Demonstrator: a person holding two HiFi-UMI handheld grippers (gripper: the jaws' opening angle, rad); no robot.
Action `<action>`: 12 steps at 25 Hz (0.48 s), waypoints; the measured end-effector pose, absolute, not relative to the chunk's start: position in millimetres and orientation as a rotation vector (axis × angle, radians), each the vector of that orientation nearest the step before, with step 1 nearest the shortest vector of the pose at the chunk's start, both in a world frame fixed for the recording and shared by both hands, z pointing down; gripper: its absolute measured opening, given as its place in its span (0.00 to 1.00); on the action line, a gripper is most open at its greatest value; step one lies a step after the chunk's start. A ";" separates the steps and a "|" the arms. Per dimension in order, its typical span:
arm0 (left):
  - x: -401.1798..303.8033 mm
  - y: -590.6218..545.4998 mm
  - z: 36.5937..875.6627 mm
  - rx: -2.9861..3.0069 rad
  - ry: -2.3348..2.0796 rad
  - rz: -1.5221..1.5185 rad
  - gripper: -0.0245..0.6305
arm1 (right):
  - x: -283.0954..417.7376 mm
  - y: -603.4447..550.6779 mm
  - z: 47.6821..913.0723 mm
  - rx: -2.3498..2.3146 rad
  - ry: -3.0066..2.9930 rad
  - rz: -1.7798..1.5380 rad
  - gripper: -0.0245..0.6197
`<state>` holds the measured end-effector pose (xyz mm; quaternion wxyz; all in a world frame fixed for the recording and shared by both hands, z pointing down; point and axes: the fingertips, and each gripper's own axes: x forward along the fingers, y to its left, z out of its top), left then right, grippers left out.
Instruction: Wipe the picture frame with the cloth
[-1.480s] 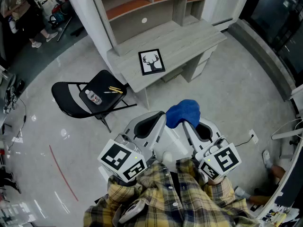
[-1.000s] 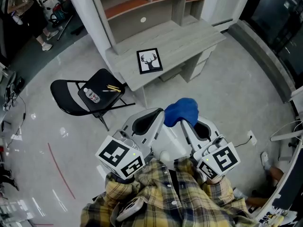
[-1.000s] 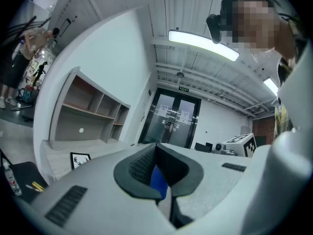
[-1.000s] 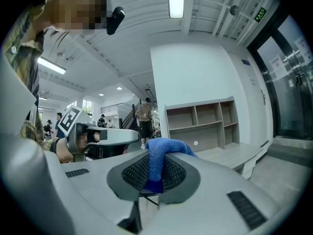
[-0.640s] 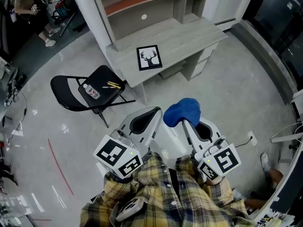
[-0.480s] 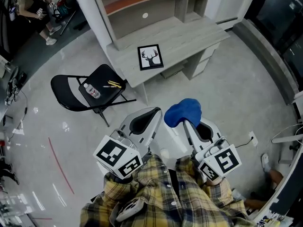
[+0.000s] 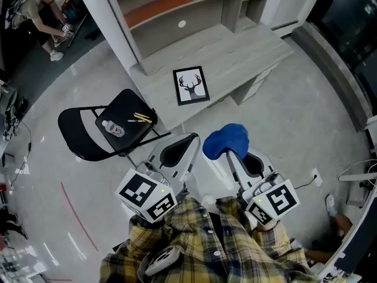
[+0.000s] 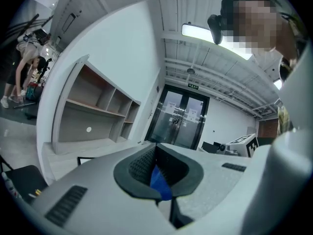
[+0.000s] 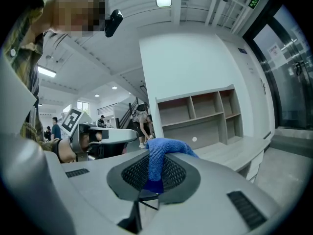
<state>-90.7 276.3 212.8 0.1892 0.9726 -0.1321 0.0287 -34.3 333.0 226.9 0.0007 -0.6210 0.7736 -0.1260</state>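
- The picture frame (image 7: 191, 86) lies flat on the worktop (image 7: 250, 43) close to its front edge. It shows a black antler print, and bare wood runs along the worktop to its right.
- A black folding chair (image 7: 75, 135) stands just beside the worktop's near left corner. It narrows the way in on that side.
- Open floor (image 7: 294, 117) lies between the grippers and the worktop's front edge, and more spreads off to the right.
- Both grippers hang over the floor close to the person's plaid shirt (image 7: 212, 249), well apart from the frame.
- The right gripper (image 7: 231, 153) is pinching the blue cloth (image 7: 225, 139), which bunches up over its tips.
- The left gripper (image 7: 194, 139) is just beside the cloth, with its jaws pressed together. A sliver of blue shows in the slit between its pads; I cannot tell whether it is nipped there.
- Count: one frame, one cloth, one chair and two grippers.
- On the chair seat are one small bottle (image 7: 110, 127) and two yellow pens (image 7: 140, 118).
- The worktop is pale grey wood, and a shelf unit (image 7: 177, 5) with open cubbies rises behind it.
- The floor is glossy pale grey, with a thin red line (image 7: 76, 217) at the left.
- One person (image 7: 44, 10) bends over in the far left corner.
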 end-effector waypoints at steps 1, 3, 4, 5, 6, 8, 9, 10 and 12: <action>-88.3 261.0 212.6 2.738 -0.370 0.078 0.04 | -31.4 318.2 226.8 -1.957 2.431 -0.391 0.10; -83.2 232.0 213.9 2.744 -0.362 0.081 0.04 | -25.0 290.0 226.6 -1.982 2.431 -0.374 0.10; -80.6 219.4 215.4 2.747 -0.354 0.089 0.04 | -21.8 277.6 226.9 -2.000 2.429 -0.366 0.10; -78.3 208.4 217.5 2.749 -0.346 0.098 0.04 | -19.0 267.0 227.5 -2.017 2.425 -0.364 0.10; -76.8 198.8 219.8 2.749 -0.337 0.107 0.04 | -16.6 257.9 228.4 -2.030 2.418 -0.367 0.10; -76.2 181.0 224.5 2.739 -0.325 0.117 0.04 | -13.1 241.9 231.4 -2.053 2.401 -0.384 0.10; -76.6 172.1 226.7 2.732 -0.323 0.119 0.04 | -11.5 234.4 233.8 -2.064 2.392 -0.398 0.10; -77.4 163.6 228.8 2.724 -0.324 0.122 0.04 | -10.1 227.6 236.8 -2.073 2.384 -0.416 0.10; -79.0 148.3 232.9 2.706 -0.332 0.127 0.04 | -7.9 216.0 243.9 -2.085 2.378 -0.462 0.10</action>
